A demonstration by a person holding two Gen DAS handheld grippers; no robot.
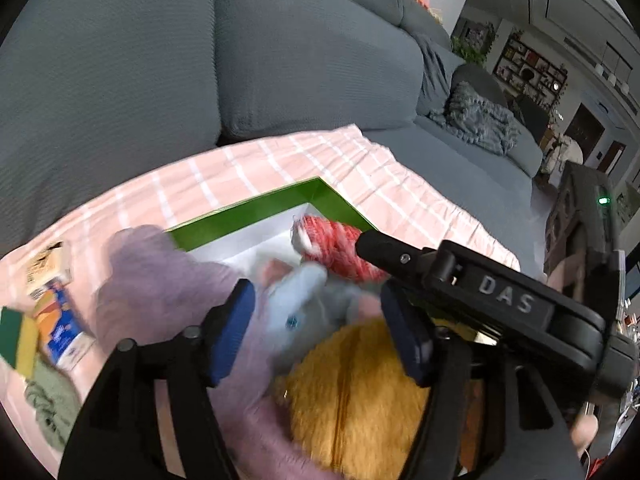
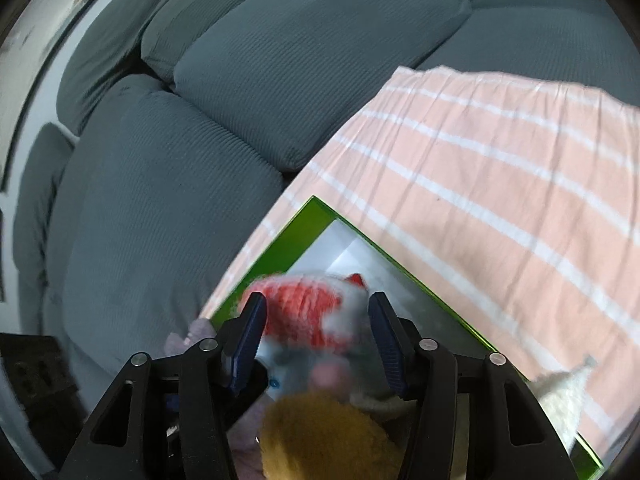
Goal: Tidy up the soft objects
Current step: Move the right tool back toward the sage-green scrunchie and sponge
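Observation:
A green box (image 1: 248, 216) with a white inside lies on the pink checked cloth (image 1: 360, 160). In it are a purple plush (image 1: 160, 280), a light blue plush (image 1: 304, 300), an orange plush (image 1: 352, 400) and a red and white knitted toy (image 1: 336, 248). My left gripper (image 1: 320, 332) is open over the box, with the light blue plush lying loose between its blue pads. The right gripper (image 2: 316, 336) reaches in from the right and is shut on the red and white knitted toy (image 2: 304, 308), above the orange plush (image 2: 320, 440). The right wrist view is blurred.
A grey sofa (image 1: 280, 60) runs behind the cloth, with a grey throw (image 1: 476, 120) on its far end. Small printed boxes (image 1: 60, 320), a sponge (image 1: 16, 340) and a green knit piece (image 1: 52, 404) lie left of the box. A white fluffy item (image 2: 564, 392) rests on its right edge.

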